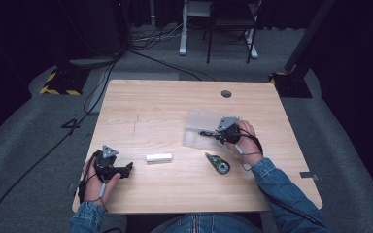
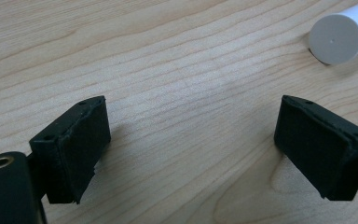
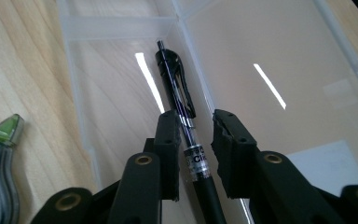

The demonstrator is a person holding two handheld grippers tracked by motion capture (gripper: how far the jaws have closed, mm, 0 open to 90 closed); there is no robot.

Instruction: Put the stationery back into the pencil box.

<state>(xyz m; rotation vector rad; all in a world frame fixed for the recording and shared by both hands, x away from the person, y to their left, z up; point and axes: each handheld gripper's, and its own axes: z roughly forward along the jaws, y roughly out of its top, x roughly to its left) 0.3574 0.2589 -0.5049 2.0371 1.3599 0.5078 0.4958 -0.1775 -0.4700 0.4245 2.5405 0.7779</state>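
Black plastic and slim, the pen [image 3: 182, 102] lies in the near compartment of the clear pencil case [image 3: 307, 56], which sits open on the tabletop [image 1: 165, 102] right of centre. The right hand-held gripper [image 3: 195, 140] straddles the pen's barrel with its jaws a little apart: one pad looks to touch it, the other stands just clear, so it is not clamped. I judge the pen light, rigid and smooth enough to roll or swivel, so the mid-barrel beside the printed band is the sensible grip, squarely across. The left hand-held gripper [image 2: 191, 144] rests wide open over bare wood at the near left, a white cylinder [image 2: 338, 35] just beyond. A green-tipped correction tape [image 3: 0, 158] lies beside the case.
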